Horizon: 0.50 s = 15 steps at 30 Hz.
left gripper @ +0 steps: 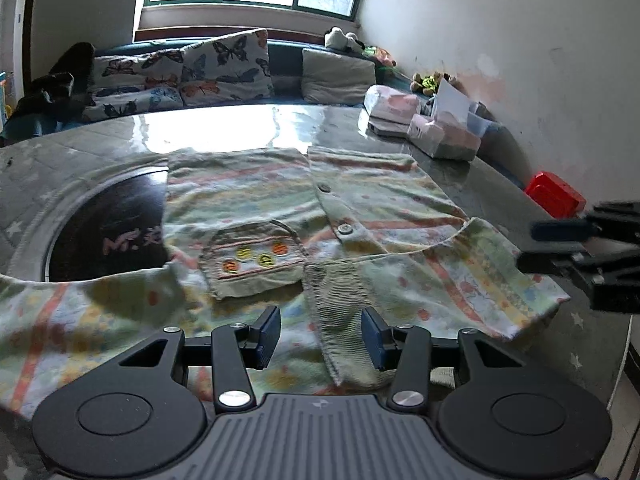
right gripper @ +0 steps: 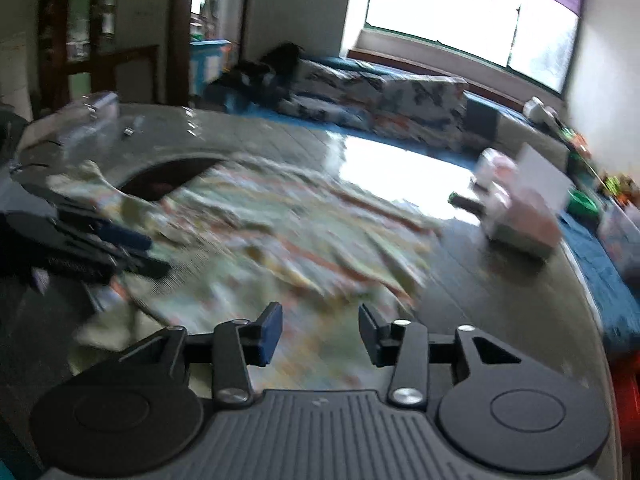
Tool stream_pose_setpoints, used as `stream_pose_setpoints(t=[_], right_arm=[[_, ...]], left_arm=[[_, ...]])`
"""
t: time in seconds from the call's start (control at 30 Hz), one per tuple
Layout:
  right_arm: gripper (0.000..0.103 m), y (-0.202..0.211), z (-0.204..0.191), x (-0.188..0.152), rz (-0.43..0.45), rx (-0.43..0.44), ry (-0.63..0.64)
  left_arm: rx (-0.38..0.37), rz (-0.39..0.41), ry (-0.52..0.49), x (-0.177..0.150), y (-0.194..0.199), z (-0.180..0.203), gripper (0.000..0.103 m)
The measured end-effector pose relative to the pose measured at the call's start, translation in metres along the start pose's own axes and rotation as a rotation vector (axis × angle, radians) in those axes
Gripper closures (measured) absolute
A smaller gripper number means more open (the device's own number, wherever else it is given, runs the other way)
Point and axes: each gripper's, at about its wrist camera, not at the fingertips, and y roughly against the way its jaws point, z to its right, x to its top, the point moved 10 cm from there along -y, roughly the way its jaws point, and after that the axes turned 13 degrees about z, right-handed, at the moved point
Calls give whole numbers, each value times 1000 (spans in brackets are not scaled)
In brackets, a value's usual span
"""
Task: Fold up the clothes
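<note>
A pale green child's cardigan (left gripper: 280, 208) with orange stripes, buttons and a front pocket (left gripper: 254, 258) lies spread on the round dark table (left gripper: 80, 140). Its sleeves are folded in toward the near edge. My left gripper (left gripper: 320, 336) is open just above the ribbed cuff (left gripper: 344, 328) near the garment's neckline, holding nothing. My right gripper (right gripper: 320, 336) is open over the right part of the cardigan (right gripper: 288, 240), empty; its view is motion-blurred. It also shows at the right edge of the left wrist view (left gripper: 568, 248). The left gripper shows at the left of the right wrist view (right gripper: 132, 252).
A dark round inset (left gripper: 108, 228) sits in the table left of the cardigan. Tissue packs and boxes (left gripper: 436, 128) stand at the far right of the table. A red box (left gripper: 554, 194) lies beyond the right edge. A sofa with butterfly cushions (left gripper: 192, 72) runs behind.
</note>
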Motion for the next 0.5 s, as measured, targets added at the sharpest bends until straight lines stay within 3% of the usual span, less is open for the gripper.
stream_pose_setpoints(t=[0.1,0.3,0.37,0.5], right_arm=[[58,5,18,-21,-34,-36,-26],[58,6,26,-20,6,-30,-57],[58,2,28,-17,16,-29,-71],[58,1,30,-19,19,-24,-85]], left_arm=[[3,-16,0,-2,-6,2,56],[5,-23,5,-3,-12,8,75],[12,-21,7,-2,-13,9,89],[9,-11,9,2,-10,10,93]])
